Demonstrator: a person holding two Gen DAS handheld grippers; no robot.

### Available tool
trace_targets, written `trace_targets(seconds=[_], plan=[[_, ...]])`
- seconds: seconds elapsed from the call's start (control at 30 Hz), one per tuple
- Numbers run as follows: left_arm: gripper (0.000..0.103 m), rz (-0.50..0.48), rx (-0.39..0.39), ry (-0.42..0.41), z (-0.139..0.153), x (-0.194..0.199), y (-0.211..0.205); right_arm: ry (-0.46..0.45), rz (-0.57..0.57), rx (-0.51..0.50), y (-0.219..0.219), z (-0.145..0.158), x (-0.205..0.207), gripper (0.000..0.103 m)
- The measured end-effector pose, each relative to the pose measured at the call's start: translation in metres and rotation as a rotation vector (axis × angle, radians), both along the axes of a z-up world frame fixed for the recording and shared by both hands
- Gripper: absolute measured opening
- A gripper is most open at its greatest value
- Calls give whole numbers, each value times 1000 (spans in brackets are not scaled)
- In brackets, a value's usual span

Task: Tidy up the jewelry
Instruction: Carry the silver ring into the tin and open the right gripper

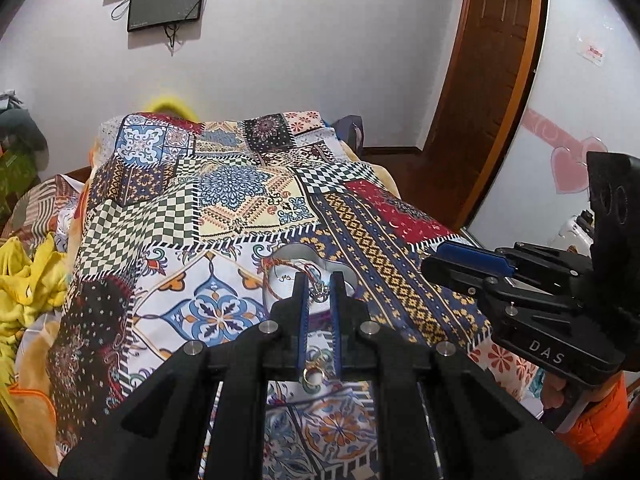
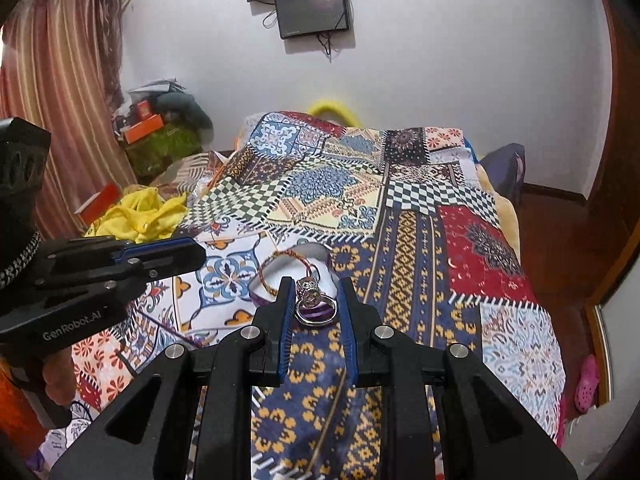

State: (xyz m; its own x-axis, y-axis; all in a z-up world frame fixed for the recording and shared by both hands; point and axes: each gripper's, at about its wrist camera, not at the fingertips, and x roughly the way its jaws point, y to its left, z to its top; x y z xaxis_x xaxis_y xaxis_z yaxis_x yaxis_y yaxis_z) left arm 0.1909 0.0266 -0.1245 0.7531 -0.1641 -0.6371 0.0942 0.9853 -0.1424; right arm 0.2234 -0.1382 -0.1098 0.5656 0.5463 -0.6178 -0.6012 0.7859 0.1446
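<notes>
A heart-shaped box (image 1: pixel 320 258) (image 2: pixel 316 250) with a white inside lies open on the bedspread, just ahead of both grippers. A red-and-gold braided bracelet (image 1: pixel 276 276) (image 2: pixel 276 274) rests over its left rim. My left gripper (image 1: pixel 319 280) is shut on a small silver ornament (image 1: pixel 318 293), held over the box. Lower between its fingers a gold ring (image 1: pixel 312 376) shows; I cannot tell whether it hangs or lies on the cloth. My right gripper (image 2: pixel 316 284) is shut on a silver ring with a large stone (image 2: pixel 311 304), at the box's near edge. Each gripper also shows in the other's view, the right gripper (image 1: pixel 430 258) and the left gripper (image 2: pixel 200 250).
A patchwork bedspread (image 1: pixel 248 196) (image 2: pixel 404 240) covers the bed. Yellow cloth (image 1: pixel 24 280) (image 2: pixel 140 216) is heaped at the left side. A wooden door (image 1: pixel 480 92) stands to the right, two screens (image 2: pixel 312 8) hang on the far wall, and a pink slipper (image 2: pixel 586 382) lies on the floor.
</notes>
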Motion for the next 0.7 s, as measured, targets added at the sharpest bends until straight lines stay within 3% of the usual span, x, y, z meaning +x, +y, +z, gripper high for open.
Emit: trace_targets(seconds=[0.7], plan=[[8, -33, -5, 105, -45, 57, 6, 37, 42, -40, 28, -19, 38, 19]])
